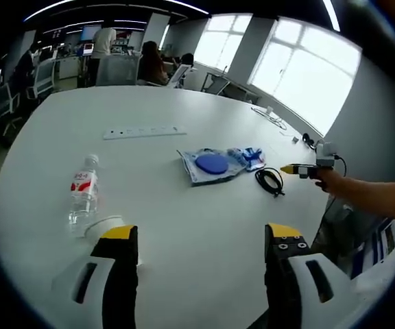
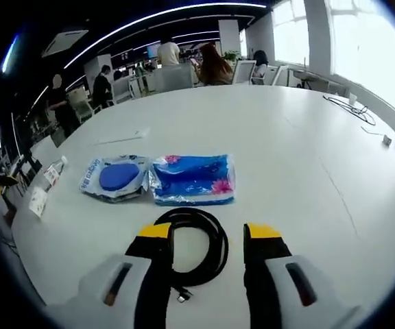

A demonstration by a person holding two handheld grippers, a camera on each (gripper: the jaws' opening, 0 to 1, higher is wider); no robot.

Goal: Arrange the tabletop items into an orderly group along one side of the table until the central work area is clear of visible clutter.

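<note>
A black cable coil lies on the white table, and my right gripper stands open with a jaw on either side of it. Just beyond it lie a blue wipes pack and a clear bag with a blue disc. My left gripper is open and holds nothing. A water bottle lies on its side ahead of the left jaw, with a small white cup beside it. In the left gripper view the right gripper reaches in by the cable coil, held by a person's hand.
A white power strip lies further back on the table. Thin cables trail along the table's far edge by the windows. Office chairs and several people are beyond the far end. Broad bare table spreads between my left jaws.
</note>
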